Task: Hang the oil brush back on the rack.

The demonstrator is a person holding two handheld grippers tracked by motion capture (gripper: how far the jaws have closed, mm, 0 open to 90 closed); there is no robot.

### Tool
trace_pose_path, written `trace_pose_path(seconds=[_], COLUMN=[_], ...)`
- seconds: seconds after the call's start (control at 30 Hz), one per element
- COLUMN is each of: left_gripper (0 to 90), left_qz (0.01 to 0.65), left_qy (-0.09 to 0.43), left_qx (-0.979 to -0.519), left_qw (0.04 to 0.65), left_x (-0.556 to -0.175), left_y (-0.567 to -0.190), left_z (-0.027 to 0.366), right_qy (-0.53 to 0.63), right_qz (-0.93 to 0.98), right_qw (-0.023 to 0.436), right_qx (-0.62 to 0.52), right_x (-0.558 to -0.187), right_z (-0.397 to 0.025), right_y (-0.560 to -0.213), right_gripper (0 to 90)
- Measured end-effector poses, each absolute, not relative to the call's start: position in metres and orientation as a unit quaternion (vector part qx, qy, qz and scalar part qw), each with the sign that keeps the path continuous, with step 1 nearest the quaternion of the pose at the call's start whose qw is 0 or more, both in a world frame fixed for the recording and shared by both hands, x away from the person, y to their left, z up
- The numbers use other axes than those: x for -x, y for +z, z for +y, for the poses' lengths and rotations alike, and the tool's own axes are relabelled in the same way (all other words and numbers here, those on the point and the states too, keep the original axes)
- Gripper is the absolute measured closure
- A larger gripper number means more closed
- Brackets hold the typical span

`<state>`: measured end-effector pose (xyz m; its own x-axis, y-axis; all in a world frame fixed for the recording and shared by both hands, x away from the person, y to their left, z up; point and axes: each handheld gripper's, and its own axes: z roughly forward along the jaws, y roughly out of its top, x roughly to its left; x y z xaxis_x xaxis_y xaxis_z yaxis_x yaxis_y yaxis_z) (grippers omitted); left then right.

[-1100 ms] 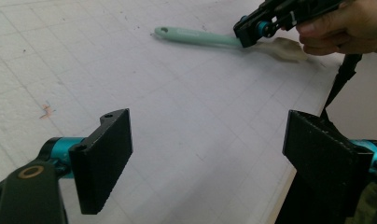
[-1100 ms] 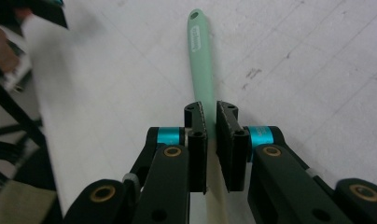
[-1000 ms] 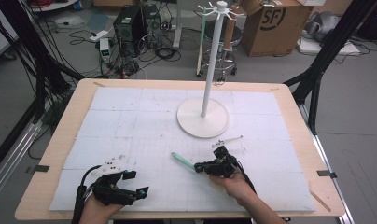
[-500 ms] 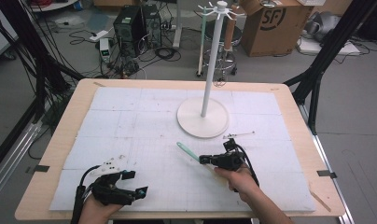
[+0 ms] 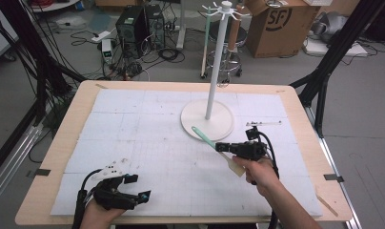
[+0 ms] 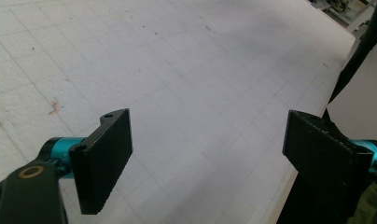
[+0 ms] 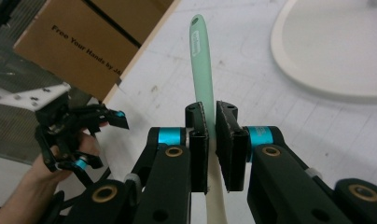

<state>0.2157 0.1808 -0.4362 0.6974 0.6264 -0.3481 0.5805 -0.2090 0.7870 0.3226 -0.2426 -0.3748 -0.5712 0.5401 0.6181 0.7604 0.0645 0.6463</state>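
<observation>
My right gripper (image 5: 225, 147) is shut on a utensil (image 5: 204, 138) with a mint-green handle and a cream end (image 5: 234, 165), held above the white mat. The green tip points up-left and reaches the edge of the white stand's round base (image 5: 207, 125). The stand's pole rises to a ring of hooks (image 5: 224, 8). In the right gripper view the jaws (image 7: 212, 140) clamp the utensil (image 7: 200, 60) at mid length, and the base (image 7: 336, 51) lies ahead to the right. My left gripper (image 5: 136, 187) rests open near the front left edge, with nothing between its jaws (image 6: 205, 158).
A thin small metal piece (image 5: 263, 123) lies on the mat right of the stand's base. The wooden table edge (image 5: 66, 138) frames the white mat. A cardboard box (image 5: 276, 24), cables and a computer (image 5: 131, 24) sit on the floor beyond the table.
My right gripper has carried the utensil away from the person and to the right, up to the stand's base. The left gripper has stayed put.
</observation>
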Motion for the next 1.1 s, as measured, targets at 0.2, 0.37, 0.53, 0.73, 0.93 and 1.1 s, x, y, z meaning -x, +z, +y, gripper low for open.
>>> trace_pose_path(seconds=[0.2, 0.37, 0.53, 0.73, 0.93, 1.1], left_gripper=[16.4, 16.5, 16.4, 16.5, 16.5, 16.5], left_qz=[0.389, 0.389, 0.389, 0.389, 0.389, 0.389], left_qy=[0.022, 0.023, 0.023, 0.023, 0.024, 0.024], left_qx=[-0.777, -0.778, -0.779, -0.778, -0.778, -0.778], left_qw=[0.494, 0.494, 0.492, 0.493, 0.493, 0.492], left_x=[-0.216, -0.216, -0.216, -0.216, -0.216, -0.216], left_y=[-0.436, -0.436, -0.436, -0.436, -0.436, -0.436], left_z=[0.181, 0.181, 0.182, 0.182, 0.183, 0.183], right_qy=[-0.536, -0.556, -0.575, -0.578, -0.579, -0.581], right_qz=[-0.708, -0.696, -0.686, -0.682, -0.681, -0.677], right_qw=[0.093, 0.085, 0.077, 0.081, 0.083, 0.088], right_qx=[0.450, 0.446, 0.440, 0.440, 0.440, 0.443], right_x=[-0.326, -0.328, -0.331, -0.332, -0.333, -0.333], right_z=[-0.252, -0.258, -0.262, -0.261, -0.259, -0.259], right_y=[-0.350, -0.332, -0.317, -0.315, -0.317, -0.318], right_gripper=[84.2, 85.5, 85.6, 85.6, 85.6, 85.7])
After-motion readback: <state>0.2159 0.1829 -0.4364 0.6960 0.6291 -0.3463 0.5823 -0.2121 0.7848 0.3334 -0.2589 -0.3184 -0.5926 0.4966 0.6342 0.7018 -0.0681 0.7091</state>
